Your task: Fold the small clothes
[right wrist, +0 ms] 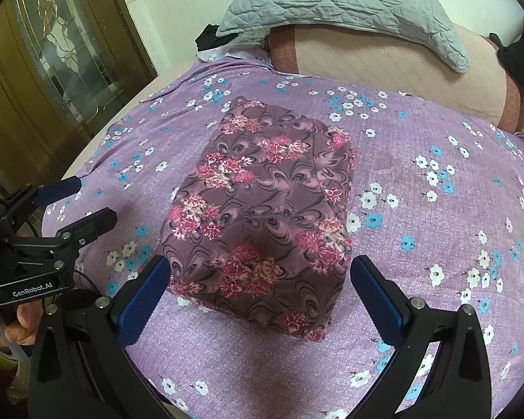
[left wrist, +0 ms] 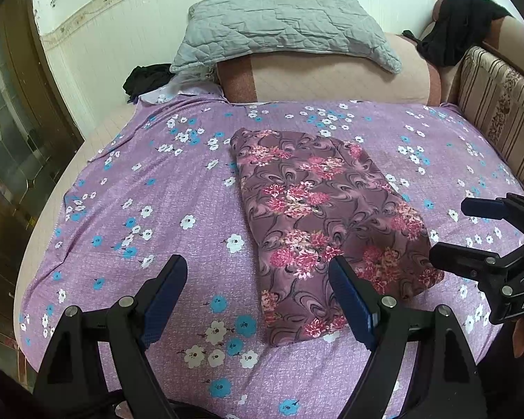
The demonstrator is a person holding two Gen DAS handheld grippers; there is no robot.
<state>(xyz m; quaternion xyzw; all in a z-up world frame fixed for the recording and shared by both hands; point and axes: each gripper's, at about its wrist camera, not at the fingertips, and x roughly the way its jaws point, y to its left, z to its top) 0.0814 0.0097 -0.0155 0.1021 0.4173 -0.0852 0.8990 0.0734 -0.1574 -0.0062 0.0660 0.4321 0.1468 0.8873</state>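
Note:
A purple-brown garment with pink flowers [left wrist: 328,216] lies folded into a flat rectangle on the lilac flowered bedsheet [left wrist: 157,209]. It also shows in the right wrist view [right wrist: 262,216]. My left gripper [left wrist: 258,293] is open and empty, held just above the garment's near left corner. My right gripper [right wrist: 258,289] is open and empty, above the garment's near edge. The right gripper also shows at the right edge of the left wrist view [left wrist: 450,230], and the left gripper at the left edge of the right wrist view [right wrist: 94,199]. Neither touches the cloth.
A grey quilted blanket [left wrist: 283,24] lies on a pink bolster [left wrist: 332,76] at the head of the bed. Black clothes lie at the back left [left wrist: 146,78] and back right [left wrist: 461,31]. A striped headboard [left wrist: 496,104] runs along the right. A glass-panelled door [right wrist: 59,52] stands left.

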